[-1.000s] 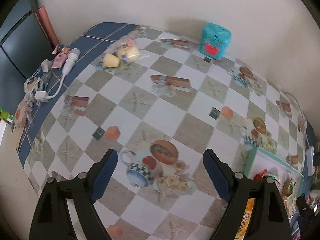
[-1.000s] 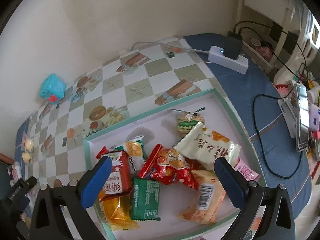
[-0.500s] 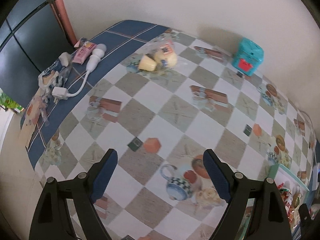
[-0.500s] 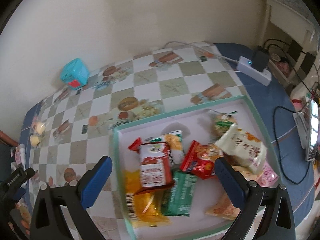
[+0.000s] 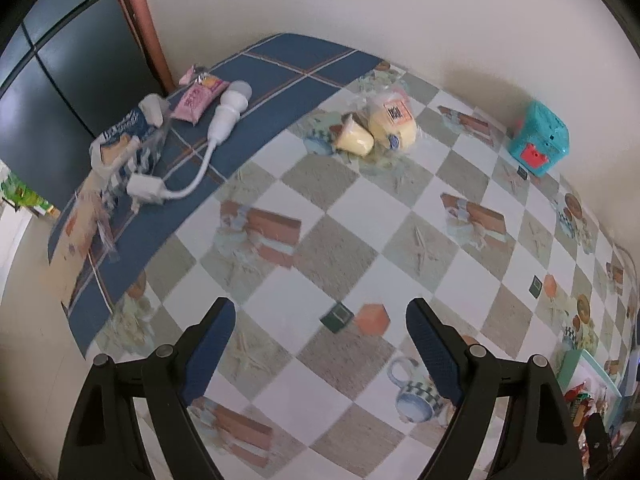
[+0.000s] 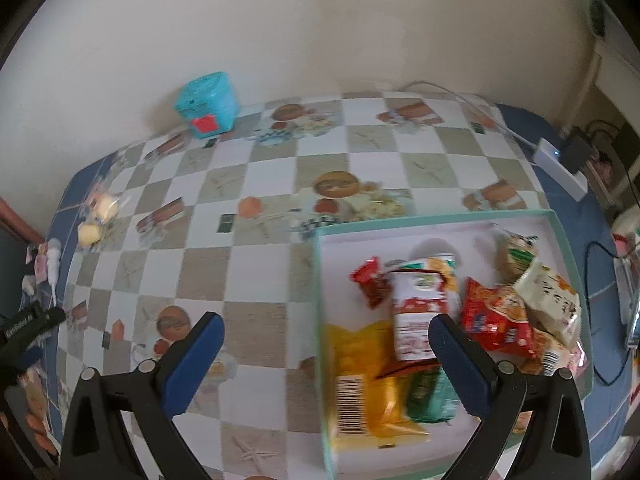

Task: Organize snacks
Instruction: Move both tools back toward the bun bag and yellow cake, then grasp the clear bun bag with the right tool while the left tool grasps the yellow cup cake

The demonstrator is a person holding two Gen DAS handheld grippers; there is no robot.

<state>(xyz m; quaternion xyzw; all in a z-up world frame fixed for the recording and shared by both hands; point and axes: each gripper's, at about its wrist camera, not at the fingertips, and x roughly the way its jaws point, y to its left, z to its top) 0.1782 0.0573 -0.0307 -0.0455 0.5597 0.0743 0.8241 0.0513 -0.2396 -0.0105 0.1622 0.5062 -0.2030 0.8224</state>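
A shallow teal-rimmed tray (image 6: pixel 436 227) on the checkered table holds several snack packets: a red-and-white one (image 6: pixel 416 320), a red one (image 6: pixel 496 320), a yellow one (image 6: pixel 368 384), a green one (image 6: pixel 430 398) and a cream one (image 6: pixel 554 300). My right gripper (image 6: pixel 326 354) is open and empty, held above the tray's left edge. My left gripper (image 5: pixel 320 342) is open and empty over the bare tablecloth. A clear bag of yellow cakes (image 5: pixel 376 126) lies far ahead of it, also showing in the right wrist view (image 6: pixel 98 216). A pink packet (image 5: pixel 198 96) lies at the far left.
A teal box (image 5: pixel 538 144) stands by the wall, also in the right wrist view (image 6: pixel 208 104). A white bulb with cable and plug (image 5: pixel 224 120) and a blue-white wrapper (image 5: pixel 124 140) lie on the blue cloth edge. A white power strip (image 6: pixel 562 170) and cables sit at the right.
Both grippers have swung left. The tray has slid to the right of the right wrist view, and the cake bag and left-side clutter have come nearer in the left wrist view. The jaws stay open.
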